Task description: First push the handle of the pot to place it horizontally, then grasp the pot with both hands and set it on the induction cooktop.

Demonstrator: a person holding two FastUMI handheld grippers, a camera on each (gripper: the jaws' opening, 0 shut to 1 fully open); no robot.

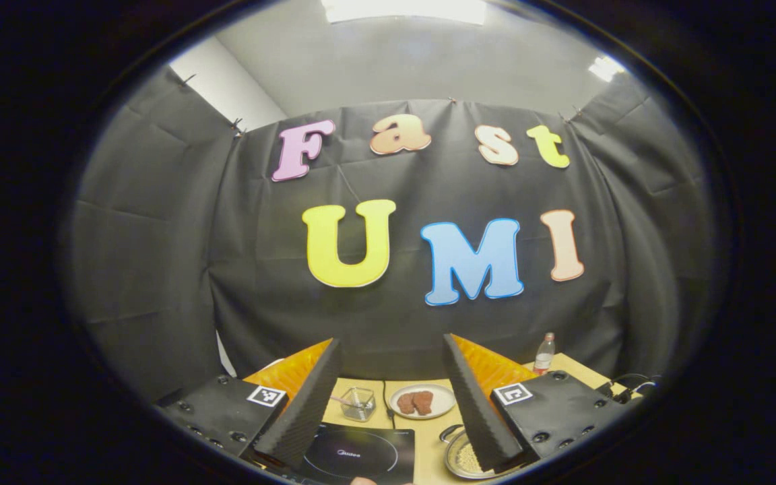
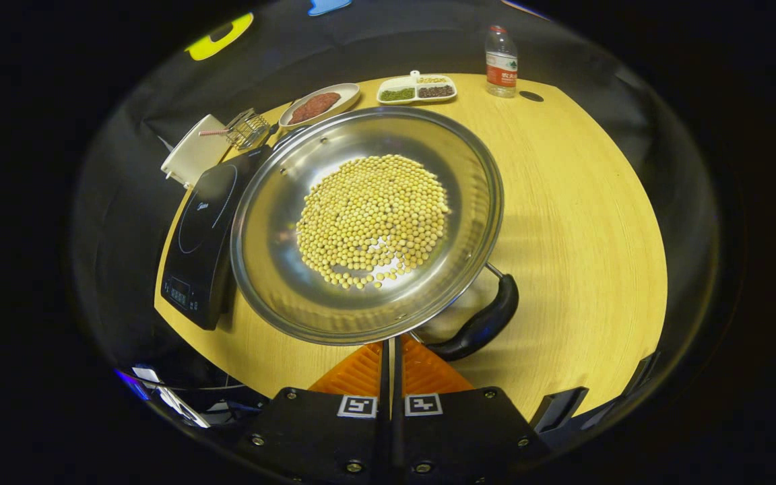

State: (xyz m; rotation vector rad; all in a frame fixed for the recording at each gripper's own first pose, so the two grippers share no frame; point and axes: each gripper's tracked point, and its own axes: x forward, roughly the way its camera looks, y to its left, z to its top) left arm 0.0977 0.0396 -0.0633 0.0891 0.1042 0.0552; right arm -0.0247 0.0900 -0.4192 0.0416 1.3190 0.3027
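Going left to right: your left gripper [image 1: 388, 397] is up and aimed at the booth wall, jaws wide apart, nothing between them. Past its fingers you see the induction cooktop [image 1: 361, 457] low at centre, a small glass cup [image 1: 358, 403], a plate of reddish patties [image 1: 422, 401], a sliver of the pot [image 1: 462, 459] at lower right and a water bottle [image 1: 545, 353] at the back of the table [image 1: 432, 444].

In the right gripper view, the pot [image 2: 368, 225], with a layer of yellow beans [image 2: 371, 219], sits on the table [image 2: 576, 202], its left rim just overhanging or touching the cooktop [image 2: 203, 236]; hard to tell which through the fisheye. So it's not on the burner yet. The black handle [image 2: 482, 320] lies at the pot's lower right, slanted across the view; whether that counts as horizontal you can't judge from here, so treat the push step as unconfirmed.

Your right gripper [image 2: 390, 357] is low, fingers pressed together with no gap, tips right at the pot's near rim, beside the handle, clamping nothing. That reads as a pushing pose.

Left to do: probably finish the handle push, then two-handed grasp, lift, set on cooktop. Left gripper has to come down to the far side first.
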